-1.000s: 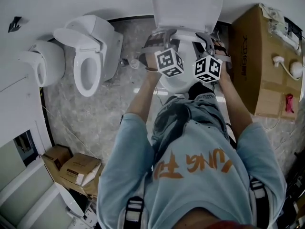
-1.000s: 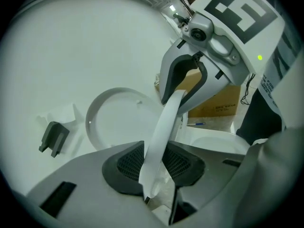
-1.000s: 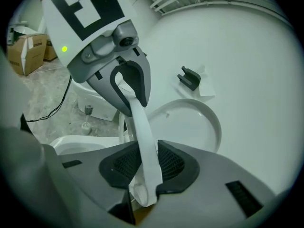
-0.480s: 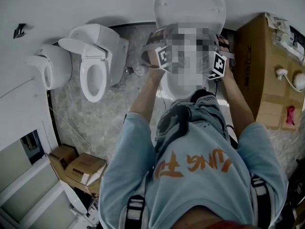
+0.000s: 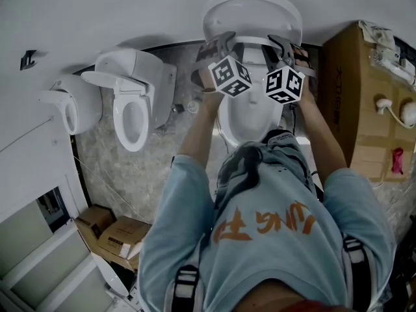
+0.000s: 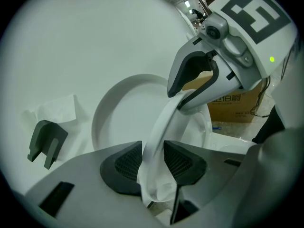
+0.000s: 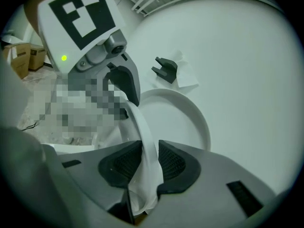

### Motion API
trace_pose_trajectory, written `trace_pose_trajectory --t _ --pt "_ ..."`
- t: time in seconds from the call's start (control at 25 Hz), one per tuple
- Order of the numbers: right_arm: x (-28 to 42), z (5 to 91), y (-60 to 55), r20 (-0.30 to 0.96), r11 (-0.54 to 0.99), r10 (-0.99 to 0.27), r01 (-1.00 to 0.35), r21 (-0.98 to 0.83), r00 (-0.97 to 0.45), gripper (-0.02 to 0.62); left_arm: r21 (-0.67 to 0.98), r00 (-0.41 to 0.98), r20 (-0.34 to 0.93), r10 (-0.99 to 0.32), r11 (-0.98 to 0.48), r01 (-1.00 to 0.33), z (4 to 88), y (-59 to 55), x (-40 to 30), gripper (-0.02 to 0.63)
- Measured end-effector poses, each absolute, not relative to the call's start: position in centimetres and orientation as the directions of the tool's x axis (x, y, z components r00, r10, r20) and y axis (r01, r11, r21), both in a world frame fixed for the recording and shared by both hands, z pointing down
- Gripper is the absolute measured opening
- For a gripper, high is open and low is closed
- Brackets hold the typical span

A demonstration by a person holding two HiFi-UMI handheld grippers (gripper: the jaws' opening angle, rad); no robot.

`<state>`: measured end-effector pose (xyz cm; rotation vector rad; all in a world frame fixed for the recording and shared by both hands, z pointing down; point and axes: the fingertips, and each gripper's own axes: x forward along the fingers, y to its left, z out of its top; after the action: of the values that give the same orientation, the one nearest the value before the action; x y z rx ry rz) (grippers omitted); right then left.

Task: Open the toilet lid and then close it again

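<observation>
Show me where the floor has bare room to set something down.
Freest: the marbled floor between the neighbouring toilet, the small cardboard boxes and the centre toilet with its raised lid; a thin cable crosses it. Tight: the strip between the centre toilet and the big cardboard box.

"伯爵" printed on cardboard box [image 6: 229, 112], orange shirt lettering [image 5: 263, 225] unclear

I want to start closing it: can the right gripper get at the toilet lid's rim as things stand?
Probably yes: the right gripper has the toilet lid rim between its pads, seemingly pressed on it, and nothing stands in the way.
</observation>
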<state>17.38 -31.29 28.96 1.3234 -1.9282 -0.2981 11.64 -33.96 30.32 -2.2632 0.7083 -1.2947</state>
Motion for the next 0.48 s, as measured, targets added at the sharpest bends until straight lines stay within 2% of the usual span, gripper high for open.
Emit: trace_pose_trajectory --t 0.12,0.48 --pt "18.1 28.9 -32.8 0.445 0.413 -0.882 -0.708 0.572 -0.155 0.106 -0.597 0.422 0.655 -0.627 -0.772 -0.219 30.4 -35.6 12.2 0.166" --pt "19.8 29.6 -36.6 0.424 0.377 -0.896 -0.722 0.58 -0.128 0.112 -0.597 0.396 0.652 -0.646 -0.76 -0.258 31.2 -39.3 13.9 0.167"
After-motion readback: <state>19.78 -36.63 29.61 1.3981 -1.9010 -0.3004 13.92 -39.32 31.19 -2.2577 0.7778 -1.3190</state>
